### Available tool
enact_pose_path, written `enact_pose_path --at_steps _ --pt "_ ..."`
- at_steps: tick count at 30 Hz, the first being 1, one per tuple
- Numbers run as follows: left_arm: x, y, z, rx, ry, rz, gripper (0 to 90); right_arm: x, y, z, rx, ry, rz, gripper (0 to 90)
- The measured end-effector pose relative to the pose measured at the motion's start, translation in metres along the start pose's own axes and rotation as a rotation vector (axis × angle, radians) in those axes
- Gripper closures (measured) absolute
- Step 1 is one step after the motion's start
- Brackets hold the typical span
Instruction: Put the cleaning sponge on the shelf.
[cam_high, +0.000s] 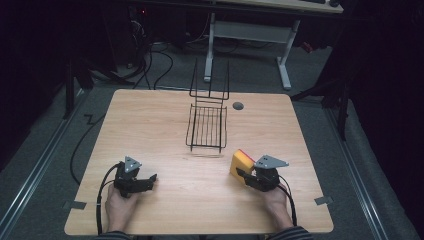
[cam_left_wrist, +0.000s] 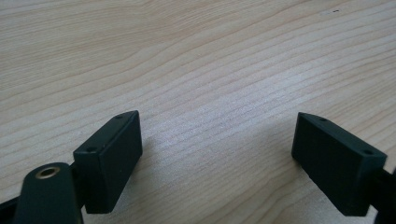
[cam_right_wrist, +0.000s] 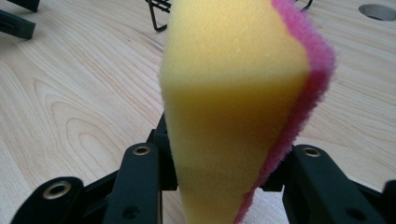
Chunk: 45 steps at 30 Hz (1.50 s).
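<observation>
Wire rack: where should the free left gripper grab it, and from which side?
Probably the tall upright back frame of the wire rack, approached from above: its thin vertical wires stand clear of the table. The left gripper is open; the right gripper holds the sponge.

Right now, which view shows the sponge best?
The right gripper view: the sponge is close up, yellow foam with a pink scrub layer, pinched between the right tool jaws. The high view shows it small at that tool. The left gripper view looks at bare table.
</observation>
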<state>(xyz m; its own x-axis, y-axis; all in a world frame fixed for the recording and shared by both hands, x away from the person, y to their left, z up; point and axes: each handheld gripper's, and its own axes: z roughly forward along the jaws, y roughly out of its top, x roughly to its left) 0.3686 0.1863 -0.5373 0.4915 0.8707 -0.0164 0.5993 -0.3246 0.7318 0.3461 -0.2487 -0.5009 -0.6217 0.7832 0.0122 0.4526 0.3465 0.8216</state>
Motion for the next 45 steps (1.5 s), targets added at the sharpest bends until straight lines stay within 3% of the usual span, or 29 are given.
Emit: enact_pose_path --at_steps 20,30,45 --pt "0.000 0.000 0.000 0.000 0.000 0.000 16.7 -0.003 0.003 -0.021 -0.053 0.006 0.025 61.1" --pt "0.000 0.000 0.000 0.000 0.000 0.000 16.7 -0.005 0.006 -0.031 -0.085 0.017 0.064 61.1" --pt "0.000 0.000 0.000 0.000 0.000 0.000 16.7 0.002 0.025 -0.039 -0.134 0.029 0.041 61.1"
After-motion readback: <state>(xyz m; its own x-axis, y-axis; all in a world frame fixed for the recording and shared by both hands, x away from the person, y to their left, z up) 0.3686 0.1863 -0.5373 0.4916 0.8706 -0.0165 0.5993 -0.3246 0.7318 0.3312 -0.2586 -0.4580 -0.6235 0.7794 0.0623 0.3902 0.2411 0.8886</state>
